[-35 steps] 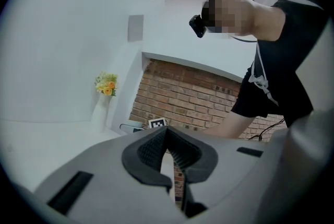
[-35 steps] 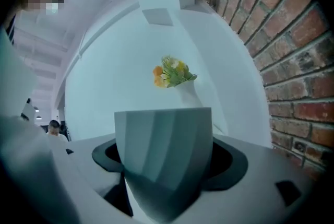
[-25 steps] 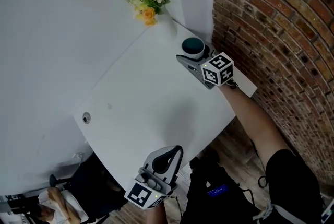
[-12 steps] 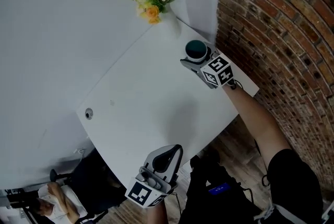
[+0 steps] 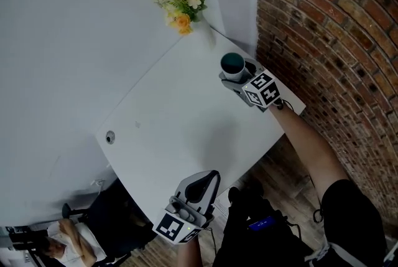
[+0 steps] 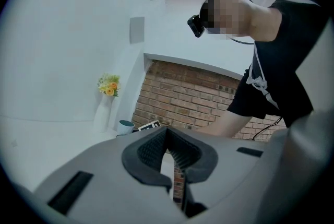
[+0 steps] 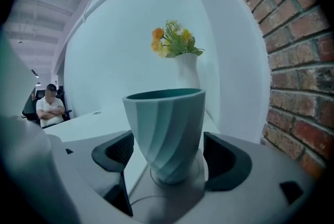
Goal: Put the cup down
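Note:
A pale teal ribbed cup [image 7: 166, 131] stands upright between the jaws of my right gripper [image 7: 167, 154]. A slim gap shows on each side of it, so the gripper is open around it. In the head view the cup [image 5: 232, 65] is at the table's far right corner, close to the brick wall, with the right gripper [image 5: 240, 73] reaching in from the near side. My left gripper [image 5: 210, 177] hangs at the table's near edge, shut and with nothing in it. The left gripper view shows its pads [image 6: 151, 151] closed together and the cup [image 6: 125, 126] small in the distance.
The white table [image 5: 180, 116] has a small round hole [image 5: 110, 137] near its left edge. A white vase with yellow flowers [image 5: 180, 4] stands at the far corner, beyond the cup. The brick wall [image 5: 329, 42] runs along the right. A seated person [image 5: 62, 241] is at lower left.
The right gripper and the cup have shifted slightly toward the wall side. The left gripper stays where it was.

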